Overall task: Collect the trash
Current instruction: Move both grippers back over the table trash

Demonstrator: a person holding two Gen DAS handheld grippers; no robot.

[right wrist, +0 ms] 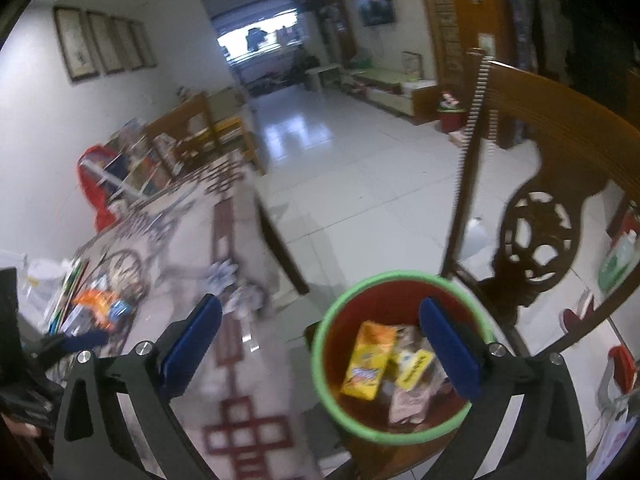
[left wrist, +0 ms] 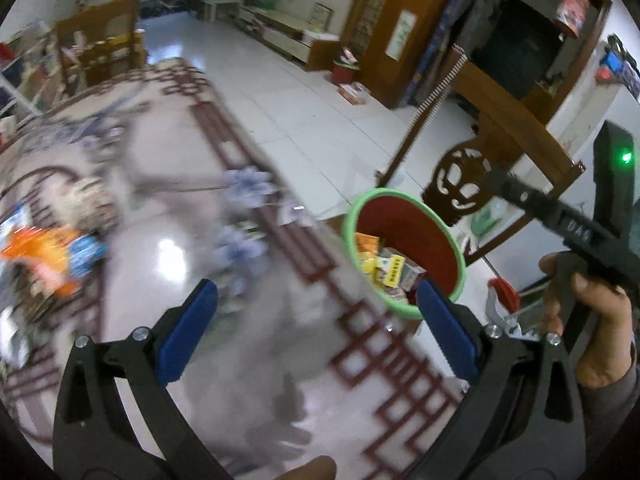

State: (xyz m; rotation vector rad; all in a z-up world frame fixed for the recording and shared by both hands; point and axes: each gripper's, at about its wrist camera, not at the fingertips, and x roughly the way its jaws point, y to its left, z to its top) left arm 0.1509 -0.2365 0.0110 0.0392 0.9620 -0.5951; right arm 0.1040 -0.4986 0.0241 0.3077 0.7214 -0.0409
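Now both tools are wide open and hold nothing: the right tool point(right wrist: 320, 350) hangs above the red bin point(right wrist: 400, 434) with the green rim, near right of the bench point(left wrist: 168, 248), where a yellow packet point(right wrist: 368, 364) and other wrappers already lie. I judge a drop is just made; next, the left tool point(left wrist: 316, 330) must reach the orange packet point(left wrist: 52, 258) at the far left of the bench. Its print is too blurred to read.

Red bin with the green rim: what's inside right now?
The red bin holds a yellow snack packet, a yellow-labelled wrapper and a pinkish wrapper. The right gripper's finger hides part of the pile; anything underneath is hidden.
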